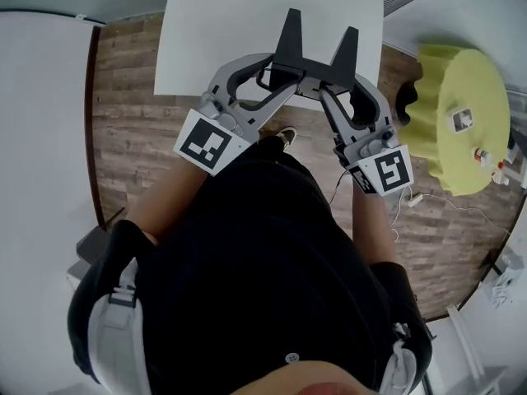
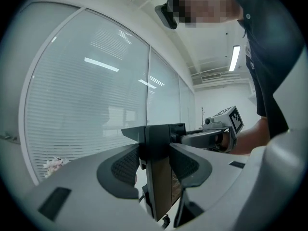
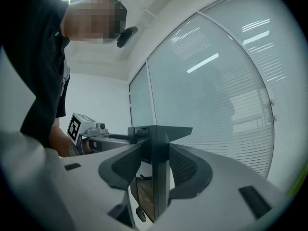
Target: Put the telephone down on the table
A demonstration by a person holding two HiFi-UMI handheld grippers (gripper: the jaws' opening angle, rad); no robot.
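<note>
A black telephone (image 1: 314,54) with two upright prongs hangs over the near edge of the white table (image 1: 247,31), gripped from both sides. My left gripper (image 1: 276,76) clamps its left end and my right gripper (image 1: 331,85) its right end. In the left gripper view the jaws (image 2: 155,150) press on a dark slab of the telephone (image 2: 159,182), with the right gripper (image 2: 226,124) behind it. The right gripper view shows the same hold (image 3: 156,150) on the telephone (image 3: 161,182), with the left gripper (image 3: 84,129) beyond.
A round table under a yellow-green cloth (image 1: 461,113) with small items stands at the right on the wooden floor (image 1: 132,130). White cables (image 1: 412,200) lie near it. A glass wall with blinds (image 2: 86,105) fills both gripper views. My shoe (image 1: 286,136) shows below the grippers.
</note>
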